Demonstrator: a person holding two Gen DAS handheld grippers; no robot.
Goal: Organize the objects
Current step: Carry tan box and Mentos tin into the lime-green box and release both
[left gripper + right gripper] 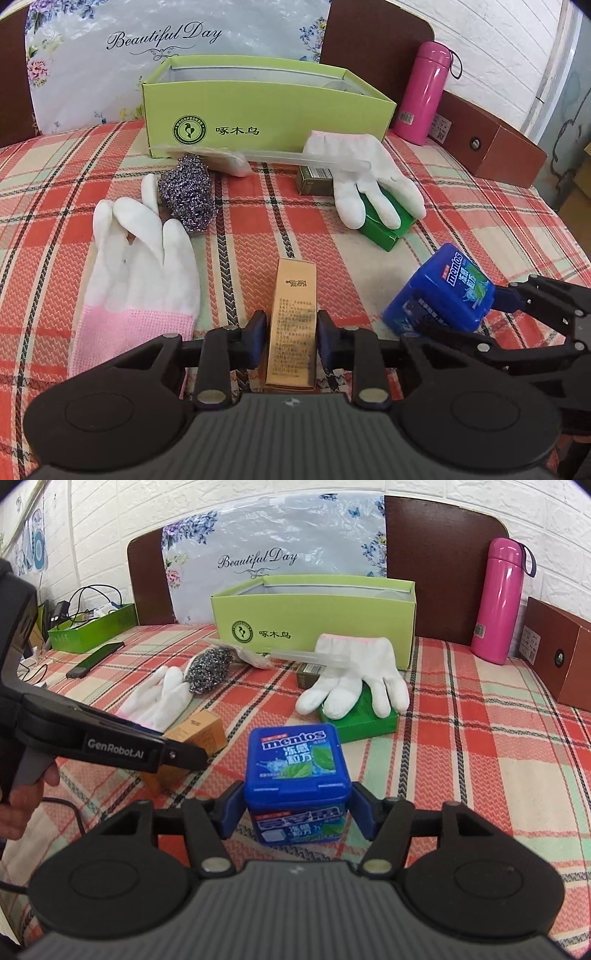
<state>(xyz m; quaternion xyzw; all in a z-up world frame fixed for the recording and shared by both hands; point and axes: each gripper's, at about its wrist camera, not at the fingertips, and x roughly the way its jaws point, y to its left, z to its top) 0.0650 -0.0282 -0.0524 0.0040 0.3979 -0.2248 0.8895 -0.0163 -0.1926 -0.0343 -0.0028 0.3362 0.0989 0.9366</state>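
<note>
Here, by size:
Bed (461, 206): a red, green and cream plaid cover carries everything; a brown headboard (439, 565) with a floral "Beautiful Day" sheet stands along its far edge.
Green box (258, 110): open-topped, at the middle of the far edge, its printed side facing the cameras.
Brown box (554, 657): at the right edge, near the far corner.
Flask (498, 602): pink, upright, between the green box and the brown box.
Left glove (136, 258): white with a pink cuff, flat, toward the left edge, fingers pointing to the far edge.
Right glove (369, 173): draped over a green pack (384, 229), in front of the green box.
Scrubber (188, 192): steel wool, touching the left glove's fingertips.
Mints (295, 775): blue mentos tub, toward the near edge, between the right gripper's pads.
Gold carton (293, 325): narrow, toward the near edge, just left of the mints.
Left gripper (291, 332): closed on the gold carton, both pads pressing its sides.
Right gripper (297, 808): left pad touches the mints, a slight gap shows at the right pad; I cannot tell whether it grips.
</note>
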